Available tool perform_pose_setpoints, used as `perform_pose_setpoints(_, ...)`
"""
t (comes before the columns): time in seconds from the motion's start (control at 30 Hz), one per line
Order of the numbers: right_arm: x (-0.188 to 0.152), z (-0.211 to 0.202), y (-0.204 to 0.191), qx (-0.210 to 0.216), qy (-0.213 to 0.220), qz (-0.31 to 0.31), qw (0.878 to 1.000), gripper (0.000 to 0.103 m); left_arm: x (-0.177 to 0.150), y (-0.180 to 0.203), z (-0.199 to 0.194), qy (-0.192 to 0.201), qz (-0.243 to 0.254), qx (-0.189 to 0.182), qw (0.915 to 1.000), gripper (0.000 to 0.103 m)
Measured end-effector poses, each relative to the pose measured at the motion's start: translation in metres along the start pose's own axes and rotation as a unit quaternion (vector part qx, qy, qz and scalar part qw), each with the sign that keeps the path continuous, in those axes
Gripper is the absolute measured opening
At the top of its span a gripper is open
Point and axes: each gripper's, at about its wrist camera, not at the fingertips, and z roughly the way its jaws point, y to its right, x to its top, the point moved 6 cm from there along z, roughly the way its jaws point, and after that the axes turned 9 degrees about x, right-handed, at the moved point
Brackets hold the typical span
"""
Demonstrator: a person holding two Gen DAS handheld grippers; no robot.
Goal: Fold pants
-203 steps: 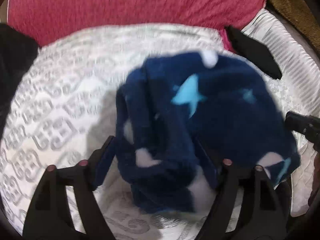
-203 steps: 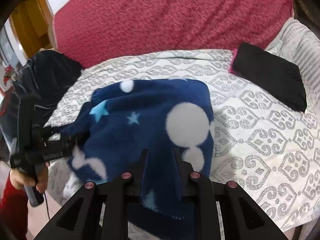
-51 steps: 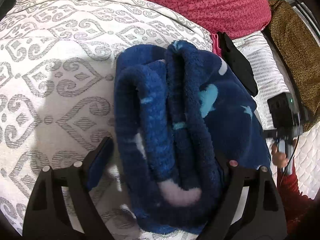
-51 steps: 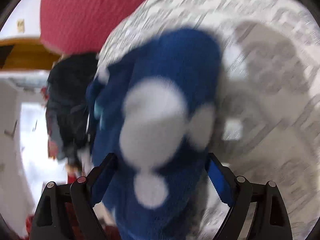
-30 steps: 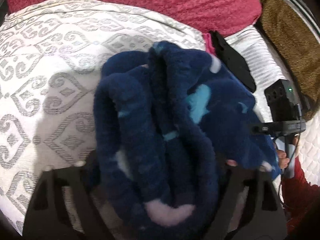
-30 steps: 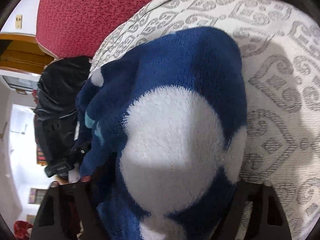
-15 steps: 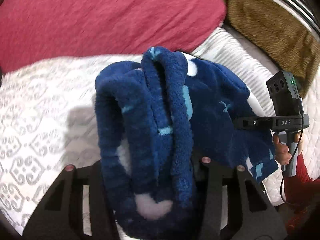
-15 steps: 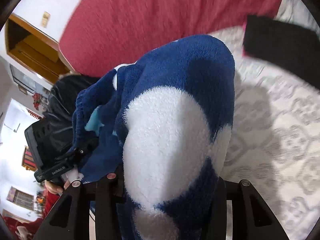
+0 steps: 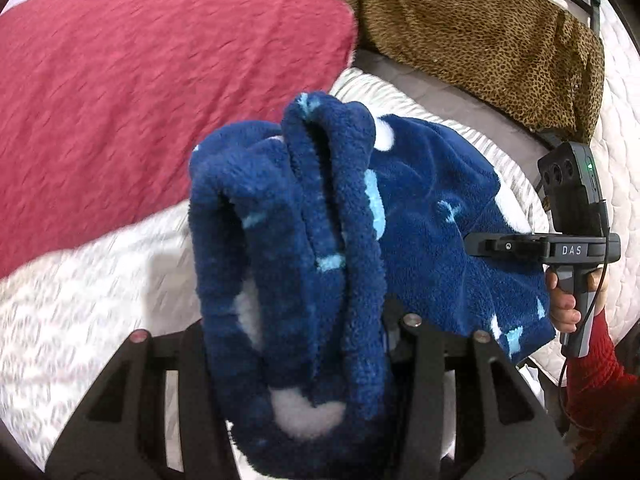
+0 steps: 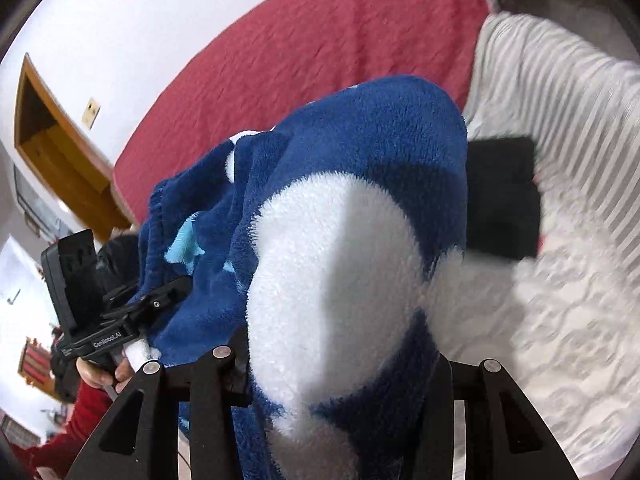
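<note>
Both claws clamp the folded navy fleece pants [image 9: 304, 264], left gripper [image 9: 304, 344] and right gripper [image 10: 336, 364] carrying the bundle above the patterned white bedspread [image 9: 80, 300]. Folding looks done; setting down remains.

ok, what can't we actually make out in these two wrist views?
- Left wrist view: left gripper pads, buried in the folded blue fleece pants.
- Right wrist view: right gripper pads, covered by the same pants.
- Both views: patterned bedspread motion-blurred.
- Right wrist view: black folded item, blurred and partly behind the pants.
</note>
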Motion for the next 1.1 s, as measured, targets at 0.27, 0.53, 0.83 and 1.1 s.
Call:
perform_pose_setpoints(0.27,0.075,-0.017,0.054,-0.029,0.045,0.011,0.999,0.047,0.085,0.034,0.059,0.021,0.045,0.006,0.9987,0.050)
perform_pose_setpoints(0.53,0.122,0.008,0.113,-0.051,0.058,0.028,0.997,0.047,0.125,0.035,0.136,0.022,0.058,0.019,0.9979,0.050)
perform_pose_setpoints(0.83,0.157,0.053,0.176,-0.083,0.039,0.042,0.995,0.049,0.132,0.019,0.225,-0.001,0.042,0.017,0.9990,0.051)
perform_pose_setpoints(1.1,0.123,0.148,0.273,-0.114,-0.027,0.125,0.985,0.065,0.072,-0.024,0.342,-0.078,-0.004,0.063,0.9950,0.079)
